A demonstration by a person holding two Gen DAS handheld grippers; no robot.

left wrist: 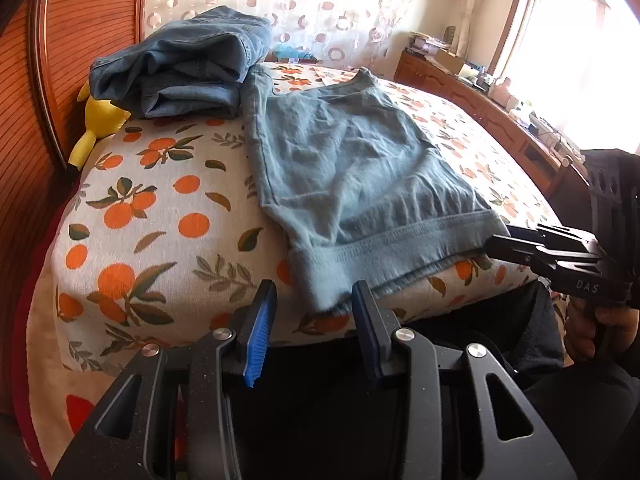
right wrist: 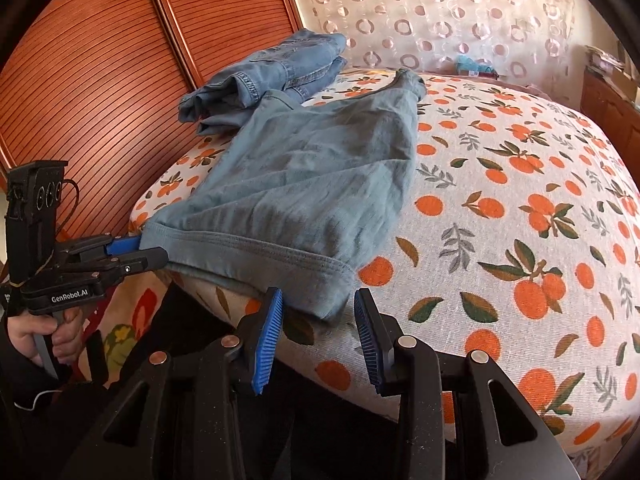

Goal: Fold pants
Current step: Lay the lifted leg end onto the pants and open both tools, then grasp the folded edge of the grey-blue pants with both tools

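1. Left tool [left wrist: 314, 292]: released, pads well apart, straddling the near left corner of the pants [left wrist: 340, 168] without pinching it. The cloth is close to the right-hand finger and clear of the blue pad [left wrist: 256, 344] on the other.
2. Right tool [right wrist: 318, 292]: likewise released, blue pads apart, with the near right corner of the pants hanging between them. Possibly brushing one pad, but not clamped.
3. Seen from the opposite wrist, each tool reaches in level at one end of the waistband [left wrist: 400, 240], fingers on either side of the hem. Cannot tell from that angle whether touching.
4. Pants: grey-blue, folded into a rough rectangle and lying flat on the bed [left wrist: 160, 220]. Waistband along the near edge, both near corners drooping slightly over it, far end running away toward the curtain [right wrist: 440, 8].
5. Left hand [right wrist: 44, 332] wrapped round its tool's grip low at the bed's edge. Right hand [left wrist: 588, 328] doing the same on the other side.
6. Jeans [left wrist: 180, 64]: folded in a bundle at the far left of the bed, just touching the far left edge of the pants.
7. Yellow toy [left wrist: 100, 116]: tucked under the jeans' left side, against the wooden slatted doors [right wrist: 100, 80].
8. Bed cover: white with oranges and leaves.
9. Wooden cabinet [left wrist: 460, 92] beside the bed on the right, cluttered with small items, under a bright window [left wrist: 560, 32].
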